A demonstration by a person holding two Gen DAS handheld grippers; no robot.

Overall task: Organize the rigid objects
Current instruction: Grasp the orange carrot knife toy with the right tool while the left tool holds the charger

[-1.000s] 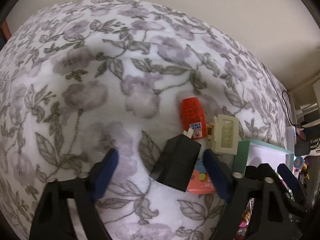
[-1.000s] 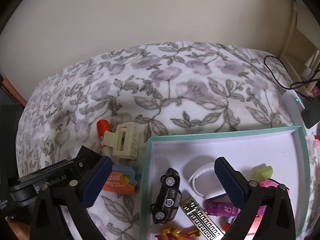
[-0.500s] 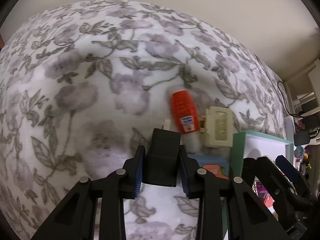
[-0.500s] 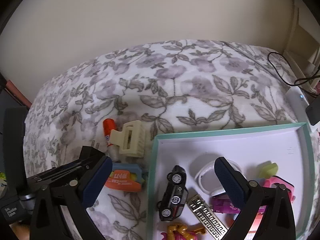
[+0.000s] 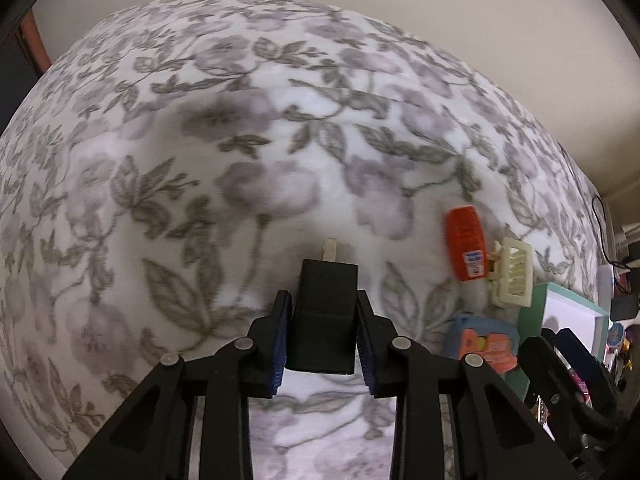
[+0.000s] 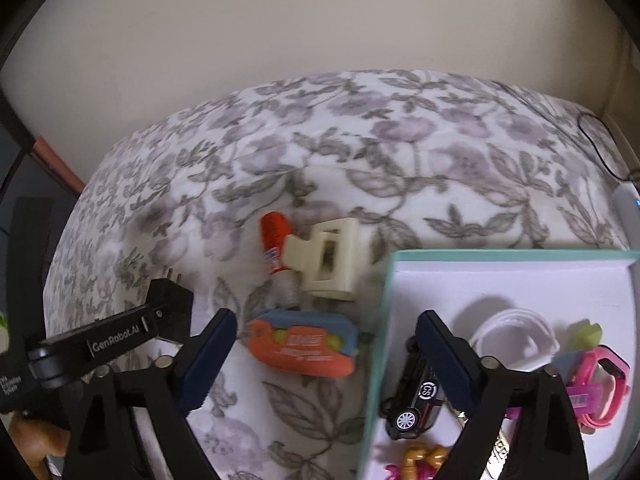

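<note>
A white blanket printed with grey-purple flowers and leaves [image 5: 240,152] covered the surface, with a plain beige wall [image 6: 320,40] behind it. The left gripper [image 5: 321,336] was clenched on a black plastic plug adapter [image 5: 324,316], blue pads pressing both its sides and a pale metal prong pointing forward over the blanket. To its right lay an orange-capped glue stick [image 5: 466,248], touching a cream plastic hair claw clip [image 5: 512,272], with an orange and blue flat case [image 5: 484,344] nearer the camera. The right gripper [image 6: 324,356] had its jaws spread wide, holding nothing, straddling the teal rim of a white shallow tray [image 6: 500,276]. Inside the tray sat a black toy car [image 6: 416,404], a white ring-shaped band [image 6: 516,332] and a pink wristwatch [image 6: 600,384].
</note>
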